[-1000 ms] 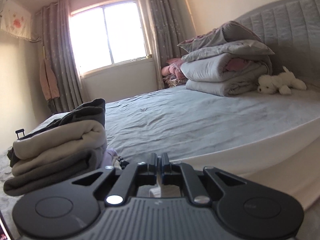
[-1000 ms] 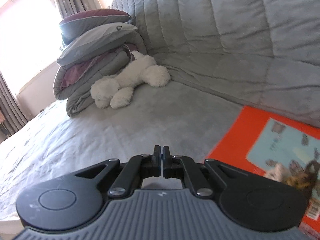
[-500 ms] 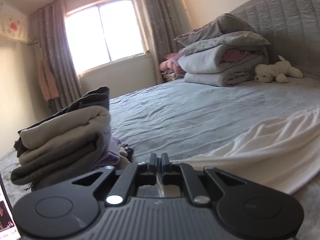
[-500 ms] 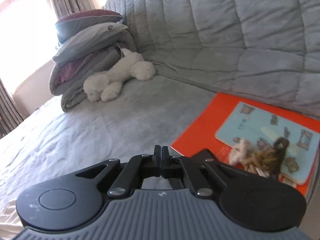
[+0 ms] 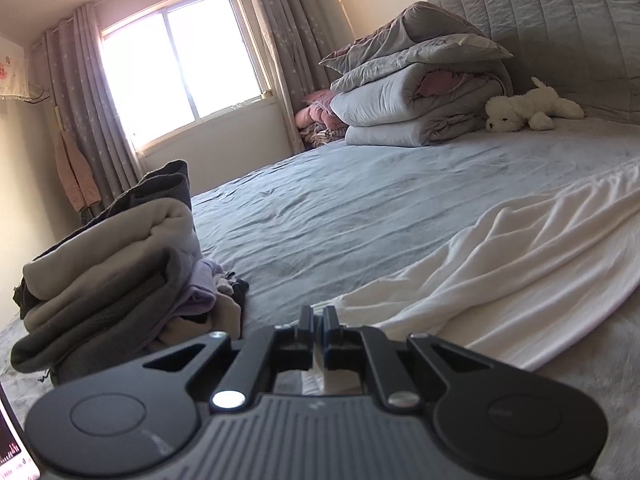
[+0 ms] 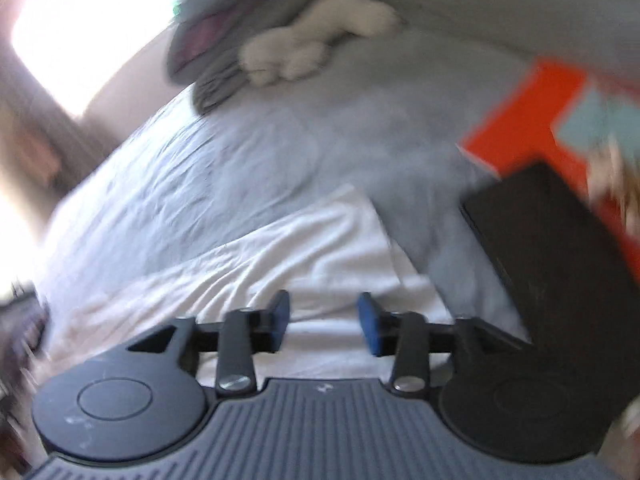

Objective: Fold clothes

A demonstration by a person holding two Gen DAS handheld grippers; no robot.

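The white garment (image 5: pixel 500 264) lies rumpled across the lower right of the left wrist frame, spread on the grey bed (image 5: pixel 360 200); your left hand-held gripper (image 5: pixel 318 322) is pinched closed on its near edge; your right hand-held gripper (image 6: pixel 323 316) hangs wide apart over the same cloth, gripping nothing, though that view's blurry; folded clothes stack (image 5: pixel 112 272) sits lower left, plush dog (image 5: pixel 528 106) upper right.

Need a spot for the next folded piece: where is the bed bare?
Bare sheet lies between the folded pile, the white garment and the stacked quilts. It is crowded by the right tongs: black case, orange book.
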